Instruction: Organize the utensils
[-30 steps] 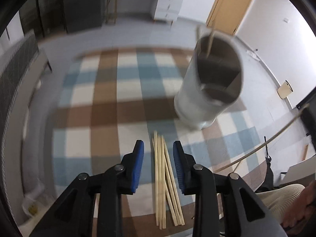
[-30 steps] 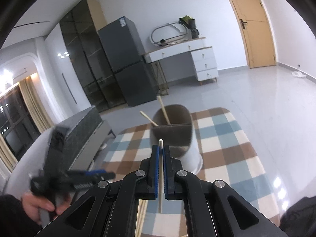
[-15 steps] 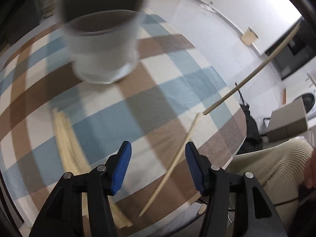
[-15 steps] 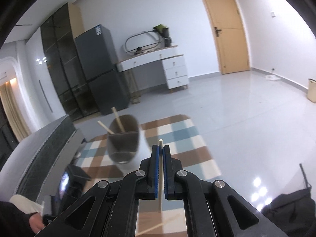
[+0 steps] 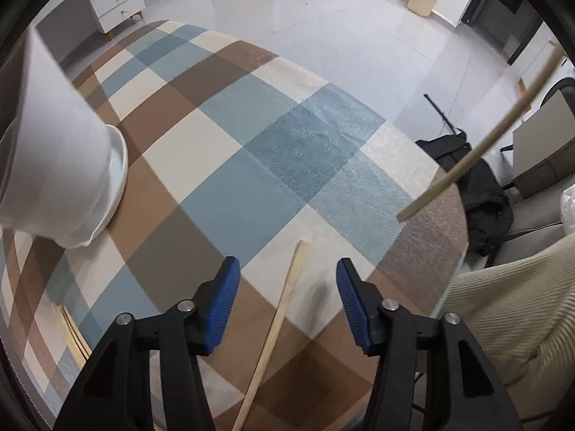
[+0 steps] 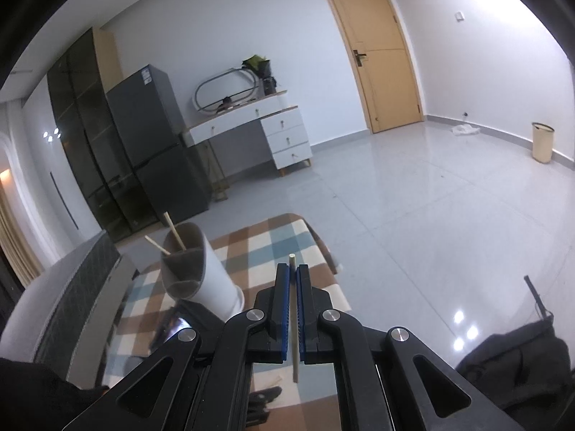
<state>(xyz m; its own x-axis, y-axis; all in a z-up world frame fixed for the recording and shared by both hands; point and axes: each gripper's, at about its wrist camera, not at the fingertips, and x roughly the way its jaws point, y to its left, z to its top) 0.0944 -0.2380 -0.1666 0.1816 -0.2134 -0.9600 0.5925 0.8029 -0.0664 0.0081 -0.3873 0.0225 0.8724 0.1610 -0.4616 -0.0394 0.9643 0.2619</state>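
Note:
My left gripper (image 5: 286,287) points down at the checkered tablecloth (image 5: 305,136), its jaws closing but still apart. One wooden chopstick (image 5: 280,323) lies flat between the blue pads (image 5: 222,298), untouched by either. A bundle of chopsticks (image 5: 72,334) lies at the lower left. The white utensil holder (image 5: 61,161) stands at the left edge. My right gripper (image 6: 293,276) is shut on another chopstick (image 6: 295,359), which also crosses the left wrist view in the air as a pale stick (image 5: 478,143). The holder (image 6: 212,280) has two chopsticks (image 6: 172,233) in it.
The table's curved edge runs close on the right, with a person's cream ribbed trouser leg (image 5: 503,323) beside it. A black bag (image 5: 481,194) lies on the tiled floor. A fridge (image 6: 151,143), a white dresser (image 6: 284,136) and a door (image 6: 377,54) stand at the back.
My left gripper swung right from the bundle to the single chopstick, and the holder slid to the frame's left edge. The right gripper, still shut on its chopstick, turned right, away from the holder.

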